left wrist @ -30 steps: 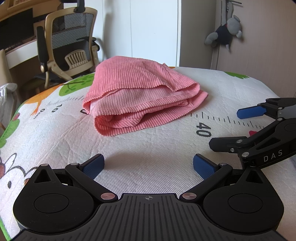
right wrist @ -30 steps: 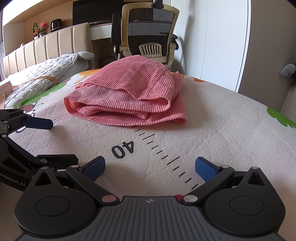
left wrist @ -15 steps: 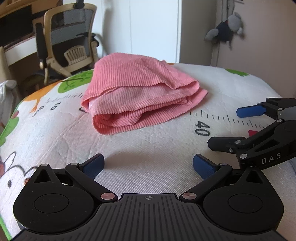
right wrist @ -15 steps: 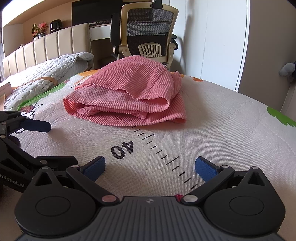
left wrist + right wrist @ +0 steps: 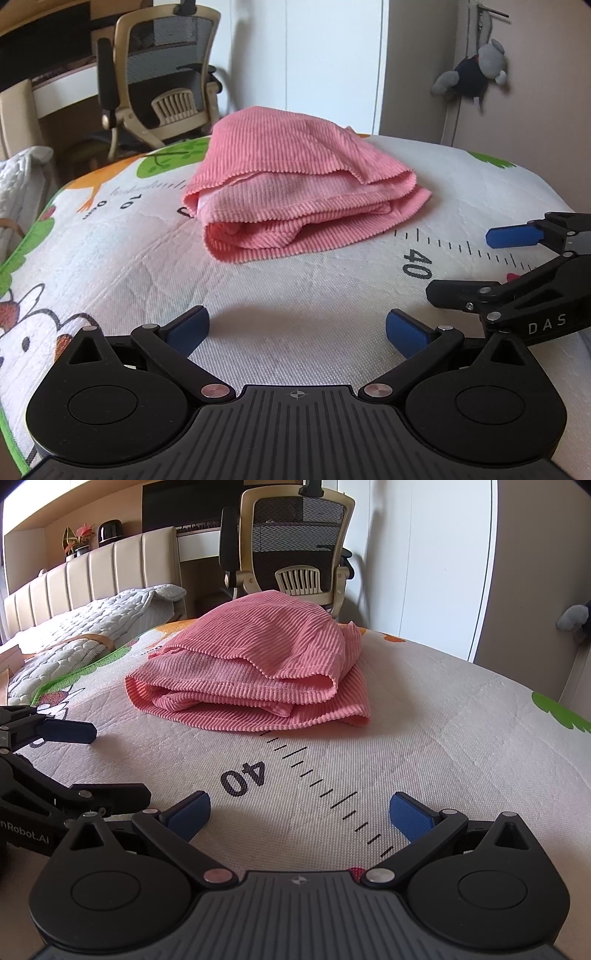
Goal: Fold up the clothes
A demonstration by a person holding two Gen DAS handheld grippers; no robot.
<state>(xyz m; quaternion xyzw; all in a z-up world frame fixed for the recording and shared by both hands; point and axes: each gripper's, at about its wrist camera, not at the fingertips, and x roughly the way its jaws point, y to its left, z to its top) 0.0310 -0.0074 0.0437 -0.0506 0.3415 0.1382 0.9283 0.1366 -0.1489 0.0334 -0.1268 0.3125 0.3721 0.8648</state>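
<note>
A pink ribbed garment [image 5: 295,195] lies folded in a thick bundle on the printed mat [image 5: 258,295]; it also shows in the right wrist view [image 5: 255,672]. My left gripper [image 5: 297,328] is open and empty, low over the mat, short of the bundle's near edge. My right gripper [image 5: 299,812] is open and empty, beside the "40" mark, short of the bundle. Each gripper shows in the other's view: the right gripper at the right edge [image 5: 517,266], the left gripper at the left edge [image 5: 74,760].
An office chair [image 5: 288,554] stands behind the mat's far edge, next to a desk. A bed with a quilted cover [image 5: 92,627] is at the left. White wardrobe doors [image 5: 332,55] and a hanging plush toy [image 5: 472,74] are at the back.
The left wrist view has shifted slightly, so the garment sits a little further right in it. Both grippers stay open and empty; the garment has not moved.
</note>
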